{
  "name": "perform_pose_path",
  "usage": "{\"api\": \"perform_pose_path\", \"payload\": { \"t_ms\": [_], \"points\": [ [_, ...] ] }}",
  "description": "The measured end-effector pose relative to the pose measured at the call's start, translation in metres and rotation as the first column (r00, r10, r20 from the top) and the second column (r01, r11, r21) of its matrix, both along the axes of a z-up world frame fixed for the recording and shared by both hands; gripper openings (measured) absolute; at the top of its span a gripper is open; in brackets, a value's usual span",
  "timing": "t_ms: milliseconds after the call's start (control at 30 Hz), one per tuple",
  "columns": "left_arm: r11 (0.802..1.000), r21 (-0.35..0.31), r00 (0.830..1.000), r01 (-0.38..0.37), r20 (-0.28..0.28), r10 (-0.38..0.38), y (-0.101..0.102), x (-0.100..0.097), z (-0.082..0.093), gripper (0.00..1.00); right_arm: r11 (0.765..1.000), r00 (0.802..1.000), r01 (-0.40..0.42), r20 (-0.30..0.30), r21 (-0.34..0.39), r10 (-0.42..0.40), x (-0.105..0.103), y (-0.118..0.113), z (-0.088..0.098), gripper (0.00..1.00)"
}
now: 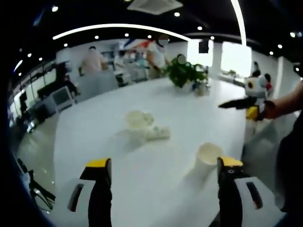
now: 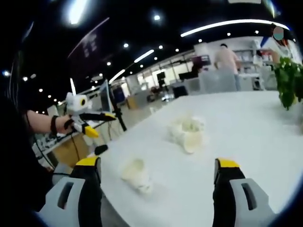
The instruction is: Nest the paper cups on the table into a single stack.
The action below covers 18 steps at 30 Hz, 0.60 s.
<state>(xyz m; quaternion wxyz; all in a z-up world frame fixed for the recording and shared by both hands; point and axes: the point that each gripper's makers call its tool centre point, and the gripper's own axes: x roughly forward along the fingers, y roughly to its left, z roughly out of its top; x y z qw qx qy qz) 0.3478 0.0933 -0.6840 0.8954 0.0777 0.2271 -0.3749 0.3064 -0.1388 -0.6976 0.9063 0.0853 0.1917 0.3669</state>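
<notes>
A single white paper cup point(image 1: 207, 158) stands on the white table point(image 1: 156, 99), just inside my left gripper's right jaw. My left gripper point(image 1: 163, 164) is open, with nothing between its yellow-tipped jaws. Farther out sits a cluster of paper cups point(image 1: 142, 125), one upright and others lying beside it. In the right gripper view the single cup point(image 2: 136, 175) is low between the jaws and the cluster point(image 2: 188, 132) lies beyond. My right gripper point(image 2: 157, 164) is open and empty. A hand holds each gripper above the table edge: the right gripper point(image 1: 239, 104) and the left gripper point(image 2: 92, 120).
A potted green plant point(image 1: 185, 73) stands at the table's far end, also seen as the plant point(image 2: 289, 80) at the right rim. People, chairs and desks fill the office beyond. The table edge point(image 2: 113, 142) drops off on the left of the right gripper view.
</notes>
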Motion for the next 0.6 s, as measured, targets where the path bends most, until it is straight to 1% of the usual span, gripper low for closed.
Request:
{"api": "perform_pose_path", "payload": {
  "t_ms": [33,67,100,200,333,400,500,600],
  "points": [
    [1.000,-0.006,1.000,0.010,-0.007,-0.010,0.000,-0.002,0.001,0.99,1.000,1.000,0.001,0.000,0.002,-0.001,0.001,0.000,0.000,0.98],
    [1.000,-0.019,1.000,0.000,-0.003,0.000,0.000,-0.002,0.002,1.00,1.000,1.000,0.002,0.000,0.005,-0.002,0.002,0.000,0.000,0.98],
    [1.000,-0.015,1.000,-0.001,0.009,0.001,0.001,-0.002,0.004,1.00,1.000,1.000,0.005,-0.001,0.010,-0.005,0.003,0.000,0.000,0.98],
    [1.000,-0.022,1.000,0.000,-0.008,0.000,0.001,-0.003,0.002,1.00,0.999,1.000,0.015,-0.007,0.035,-0.015,0.010,0.000,0.000,0.97],
    [1.000,-0.022,1.000,-0.006,-0.004,0.006,0.004,-0.003,0.000,1.00,0.998,1.000,0.027,-0.017,0.050,-0.026,0.022,0.000,-0.001,0.96],
    [1.000,-0.026,1.000,-0.011,-0.014,0.011,0.005,-0.003,-0.001,1.00,0.998,0.999,0.034,-0.017,0.047,-0.033,0.030,0.000,-0.002,0.95],
    [1.000,-0.026,1.000,-0.012,-0.015,0.011,0.005,-0.004,-0.003,1.00,1.000,1.000,0.023,-0.015,0.021,-0.023,0.044,0.002,-0.008,0.93],
    [1.000,-0.023,1.000,-0.010,-0.022,0.009,0.005,-0.005,-0.004,0.98,1.000,0.999,0.021,-0.030,0.017,-0.021,0.057,0.004,-0.016,0.91]
  ]
}}
